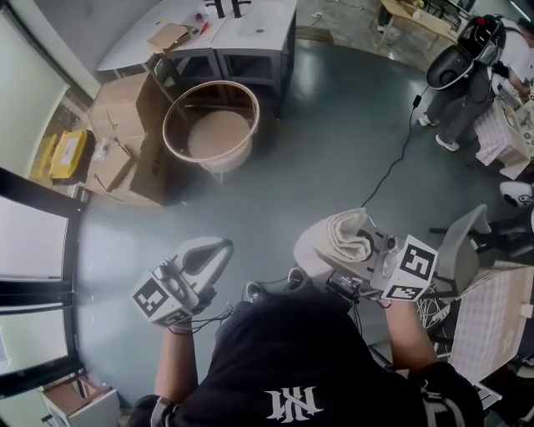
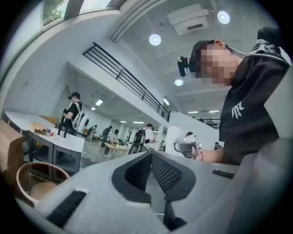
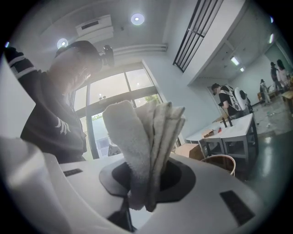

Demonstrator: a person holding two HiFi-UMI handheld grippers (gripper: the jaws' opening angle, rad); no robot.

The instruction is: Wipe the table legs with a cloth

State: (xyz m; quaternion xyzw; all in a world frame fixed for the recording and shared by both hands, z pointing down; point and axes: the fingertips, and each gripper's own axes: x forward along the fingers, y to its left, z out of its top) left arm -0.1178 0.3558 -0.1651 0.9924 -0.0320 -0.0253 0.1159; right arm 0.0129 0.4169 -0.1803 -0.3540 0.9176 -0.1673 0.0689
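Head view: you hold both grippers at waist height, the right gripper (image 1: 329, 250) carrying a folded white terry cloth (image 1: 344, 235), while the white tables with dark legs (image 1: 259, 25) stand well apart behind a round wooden tub chair (image 1: 210, 125) and brown cardboard boxes (image 1: 117, 117). Left gripper view: the left gripper (image 2: 151, 157) has its 2 jaws pressed together on nothing. Right gripper view: jaws clamp the cloth's lower end; it looks soft, light and floppy, and is probably best pinched across its folds.

One cloth (image 3: 137, 151), one round table (image 1: 219, 133), perhaps two white desks (image 1: 250, 25).
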